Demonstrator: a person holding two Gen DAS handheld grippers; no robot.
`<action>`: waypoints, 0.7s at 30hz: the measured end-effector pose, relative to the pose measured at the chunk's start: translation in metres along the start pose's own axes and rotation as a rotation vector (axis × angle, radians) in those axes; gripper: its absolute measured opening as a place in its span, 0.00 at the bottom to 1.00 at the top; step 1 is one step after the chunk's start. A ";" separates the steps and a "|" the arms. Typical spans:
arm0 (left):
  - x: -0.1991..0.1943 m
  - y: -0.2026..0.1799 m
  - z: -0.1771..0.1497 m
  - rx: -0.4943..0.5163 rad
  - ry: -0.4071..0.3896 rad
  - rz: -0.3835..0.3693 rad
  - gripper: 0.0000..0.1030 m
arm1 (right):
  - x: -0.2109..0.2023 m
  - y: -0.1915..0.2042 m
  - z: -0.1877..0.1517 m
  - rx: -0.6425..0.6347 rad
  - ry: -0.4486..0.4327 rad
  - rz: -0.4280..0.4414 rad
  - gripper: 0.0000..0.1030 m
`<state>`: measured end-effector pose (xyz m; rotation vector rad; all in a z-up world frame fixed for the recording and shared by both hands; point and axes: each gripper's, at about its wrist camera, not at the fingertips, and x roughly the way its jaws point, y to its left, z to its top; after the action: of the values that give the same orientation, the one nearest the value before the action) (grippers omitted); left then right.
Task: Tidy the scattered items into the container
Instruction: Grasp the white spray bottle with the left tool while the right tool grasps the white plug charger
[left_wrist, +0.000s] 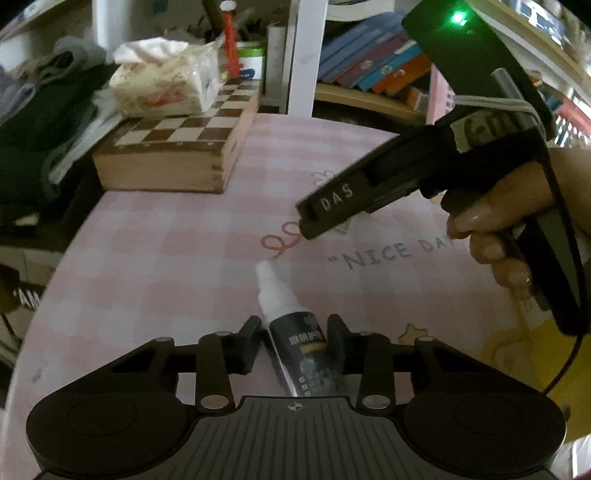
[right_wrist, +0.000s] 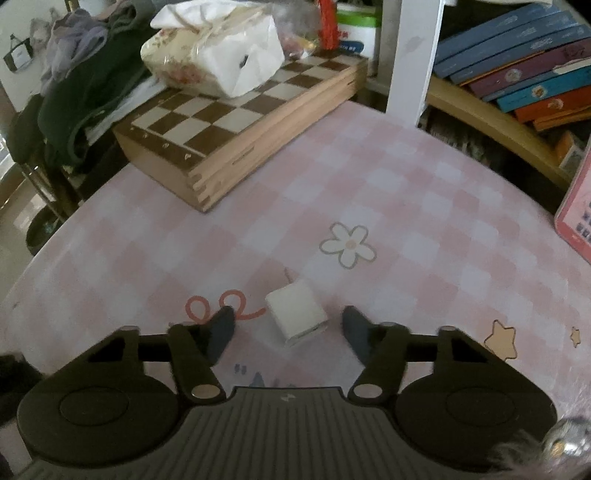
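Observation:
A small spray bottle (left_wrist: 295, 339) with a white cap and dark label lies on the pink checked tablecloth (left_wrist: 166, 258), between the fingers of my open left gripper (left_wrist: 295, 345), with small gaps on both sides. A white plug adapter (right_wrist: 297, 317) lies on the cloth between the fingers of my open right gripper (right_wrist: 288, 328), not touched. In the left wrist view the right gripper (left_wrist: 314, 218) shows from the side, low over the cloth, hiding most of the adapter. No container for the items is in view.
A wooden chess box (right_wrist: 240, 129) with a tissue pack (right_wrist: 214, 55) on top stands at the far left of the table. Dark clothes (right_wrist: 74, 92) pile beside it. A white post (right_wrist: 413, 55) and shelved books (right_wrist: 517, 66) stand behind. A pink board (right_wrist: 576, 221) leans at right.

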<state>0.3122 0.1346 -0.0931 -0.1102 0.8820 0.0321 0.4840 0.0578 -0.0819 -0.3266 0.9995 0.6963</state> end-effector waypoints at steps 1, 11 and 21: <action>-0.001 0.002 0.000 0.005 0.004 0.008 0.36 | 0.000 0.001 0.000 -0.009 -0.005 -0.002 0.52; -0.014 -0.002 -0.020 0.018 0.032 0.019 0.38 | 0.000 0.006 -0.001 -0.058 -0.030 -0.017 0.28; -0.027 0.018 -0.014 -0.086 0.001 -0.026 0.30 | -0.029 0.007 -0.014 0.018 -0.055 0.027 0.27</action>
<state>0.2829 0.1514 -0.0827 -0.2022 0.8798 0.0461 0.4603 0.0441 -0.0644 -0.2773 0.9594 0.7163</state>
